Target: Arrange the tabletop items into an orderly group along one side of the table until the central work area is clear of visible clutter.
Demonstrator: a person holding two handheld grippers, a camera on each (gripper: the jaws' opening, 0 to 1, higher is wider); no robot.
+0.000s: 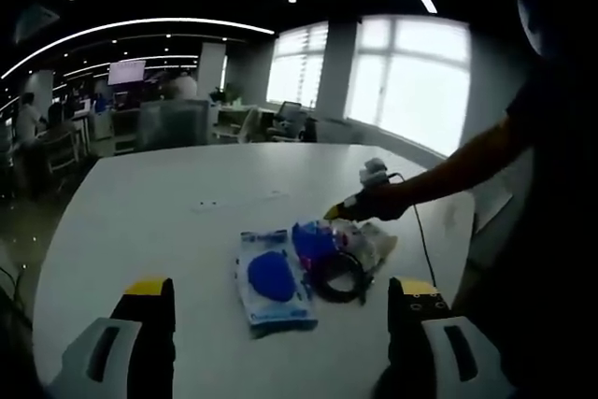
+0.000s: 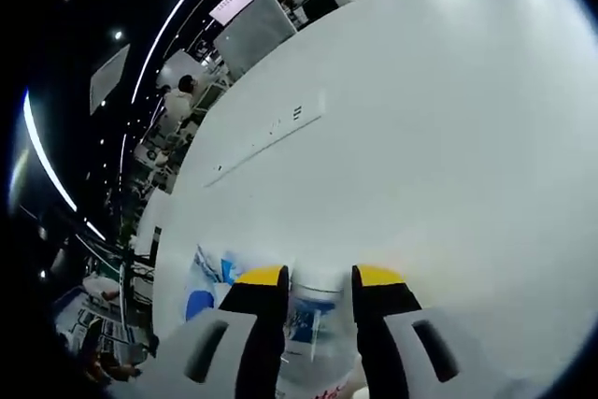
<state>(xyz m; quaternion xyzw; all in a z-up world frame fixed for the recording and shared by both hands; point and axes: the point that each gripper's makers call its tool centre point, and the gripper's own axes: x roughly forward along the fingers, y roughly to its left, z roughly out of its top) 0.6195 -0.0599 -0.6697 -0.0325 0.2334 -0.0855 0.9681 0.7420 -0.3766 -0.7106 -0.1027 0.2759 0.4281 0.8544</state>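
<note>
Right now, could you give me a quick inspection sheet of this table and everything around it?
Surface: white table, mostly bare.
Job's things: clear packet with blue item, blue bag, clear wrapped pack, bunched near one edge.
Clutter: nothing seen beyond that bunch.
Tongs: left tongs open, holding nothing; right tongs around a clear packet, contact unclear.
Cables: black coiled cable; thin black cord trailing off the edge.
Surroundings: open office, bright windows, desks, people.

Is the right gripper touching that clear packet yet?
Touching. In the right gripper view the right gripper has its jaws closed in against both sides of the clear packet, with no gap showing at either pad.
</note>
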